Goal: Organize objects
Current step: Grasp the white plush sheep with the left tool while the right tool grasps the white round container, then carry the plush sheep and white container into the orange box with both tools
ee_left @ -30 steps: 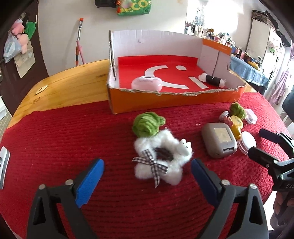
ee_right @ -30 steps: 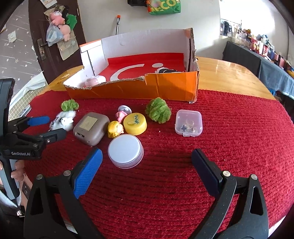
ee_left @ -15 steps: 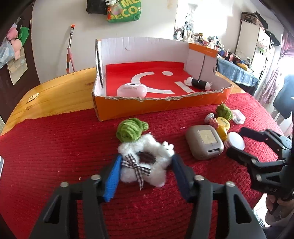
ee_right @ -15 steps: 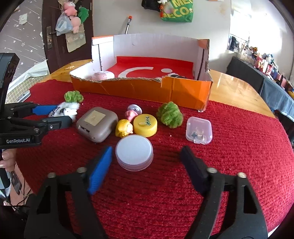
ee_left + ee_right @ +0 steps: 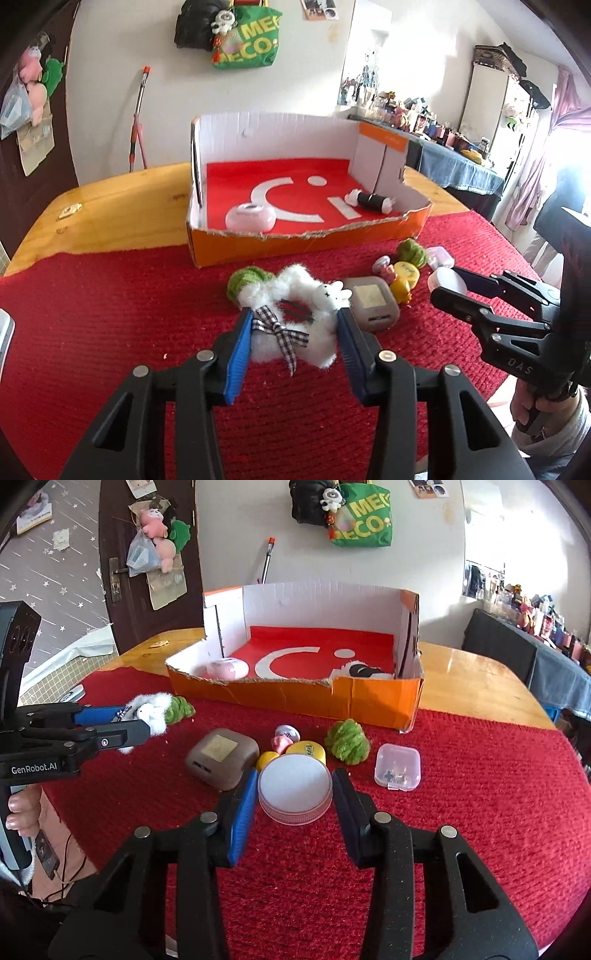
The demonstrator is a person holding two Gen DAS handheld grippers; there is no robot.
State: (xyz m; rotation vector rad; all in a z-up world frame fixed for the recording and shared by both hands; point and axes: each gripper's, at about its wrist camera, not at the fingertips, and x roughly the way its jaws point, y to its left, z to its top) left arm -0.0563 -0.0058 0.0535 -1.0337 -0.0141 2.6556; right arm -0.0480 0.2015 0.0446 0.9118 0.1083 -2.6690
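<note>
My left gripper [image 5: 293, 325] is shut on a white fluffy scrunchie [image 5: 291, 325] with a checked bow, held just above the red mat; it also shows in the right wrist view [image 5: 149, 714]. My right gripper [image 5: 294, 786] is shut on a round white tin [image 5: 294, 788]. An orange cardboard box [image 5: 306, 236] with a red floor stands behind, holding a pink case [image 5: 250, 218] and a black-and-white roll [image 5: 370, 201].
On the red mat [image 5: 461, 794] lie a brown case [image 5: 221, 757], green pompoms [image 5: 347, 742] [image 5: 179, 709], a yellow lid [image 5: 306, 749], a yellow figure [image 5: 400, 288], a pink piece [image 5: 282, 738] and a clear plastic box [image 5: 398, 766]. The wooden table [image 5: 110, 214] extends behind.
Both grippers have moved forward and closed: the left onto the white scrunchie, lifting it slightly, the right onto the white tin.
</note>
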